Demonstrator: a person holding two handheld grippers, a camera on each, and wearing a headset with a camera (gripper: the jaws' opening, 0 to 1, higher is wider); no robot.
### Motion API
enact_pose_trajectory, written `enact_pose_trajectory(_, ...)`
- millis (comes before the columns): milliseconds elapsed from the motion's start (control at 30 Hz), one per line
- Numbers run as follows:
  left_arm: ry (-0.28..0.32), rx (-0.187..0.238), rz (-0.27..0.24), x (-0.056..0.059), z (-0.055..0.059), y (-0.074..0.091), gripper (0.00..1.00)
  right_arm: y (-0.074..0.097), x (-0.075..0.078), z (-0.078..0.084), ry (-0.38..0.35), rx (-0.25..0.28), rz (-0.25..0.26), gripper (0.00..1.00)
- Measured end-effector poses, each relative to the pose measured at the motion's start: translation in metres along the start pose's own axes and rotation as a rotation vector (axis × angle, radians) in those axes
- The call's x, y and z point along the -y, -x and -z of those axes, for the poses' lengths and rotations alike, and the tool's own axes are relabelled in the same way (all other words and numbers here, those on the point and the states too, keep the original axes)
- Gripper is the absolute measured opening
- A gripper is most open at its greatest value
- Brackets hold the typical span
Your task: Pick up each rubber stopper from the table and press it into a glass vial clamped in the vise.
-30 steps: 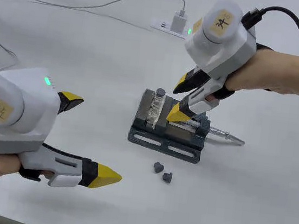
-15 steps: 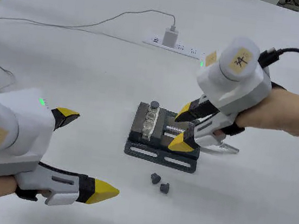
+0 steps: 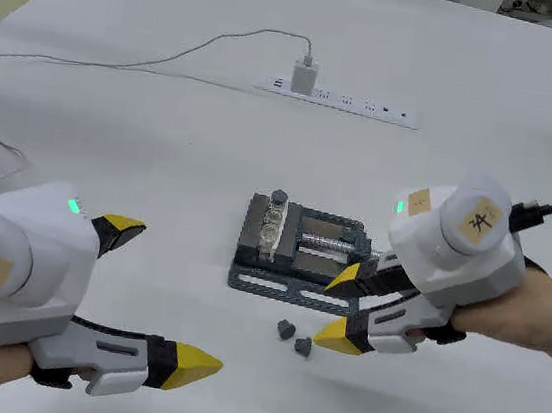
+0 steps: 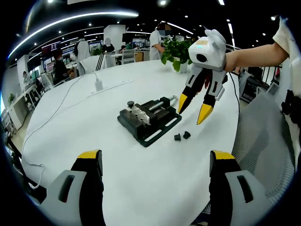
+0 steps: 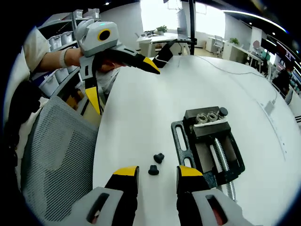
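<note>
A dark vise [image 3: 295, 254] on the white table clamps clear glass vials [image 3: 271, 228]; the far one carries a dark stopper [image 3: 279, 197]. Two loose rubber stoppers [image 3: 286, 329] [image 3: 303, 346] lie just in front of the vise. My right gripper [image 3: 336, 308] hangs open right beside them, its yellow tips nearly level with them. In the right gripper view the stoppers [image 5: 159, 157] [image 5: 153, 170] sit just ahead of its open jaws, with the vise [image 5: 207, 136] to the right. My left gripper [image 3: 169, 294] is wide open, holds nothing, and stays well left of the vise [image 4: 149, 115].
A white power strip [image 3: 339, 100] with a plugged charger [image 3: 304, 74] and a trailing cable lies at the back. A mesh chair [image 5: 51, 155] stands off the table's near edge. People stand far off in the room behind the table.
My right gripper has come down from over the vise toward the near side and now sits by the loose stoppers. The left gripper has barely moved; the head camera has shifted.
</note>
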State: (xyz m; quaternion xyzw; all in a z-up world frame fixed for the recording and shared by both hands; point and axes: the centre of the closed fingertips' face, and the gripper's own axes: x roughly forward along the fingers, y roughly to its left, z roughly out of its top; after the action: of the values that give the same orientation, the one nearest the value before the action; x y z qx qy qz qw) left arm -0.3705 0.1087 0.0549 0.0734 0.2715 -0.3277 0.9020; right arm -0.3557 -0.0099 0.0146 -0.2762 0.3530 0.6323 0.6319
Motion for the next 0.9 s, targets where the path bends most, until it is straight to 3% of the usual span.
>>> enact_pose_trajectory(233,0.003,0.002,-0.001,0.004,0.001,0.001,0.94,-0.009,-0.007,0.007,0.038,0.056,0.028,0.21)
enact_pose_trajectory(600,-0.002,0.000,0.003,0.009,0.002,0.001,0.93,-0.020,-0.004,0.017,0.117,0.050,0.081,0.13)
enact_pose_trajectory(900,-0.001,0.001,0.001,0.010,0.000,0.002,0.93,-0.022,-0.003,0.019,0.094,0.065,0.084,0.13)
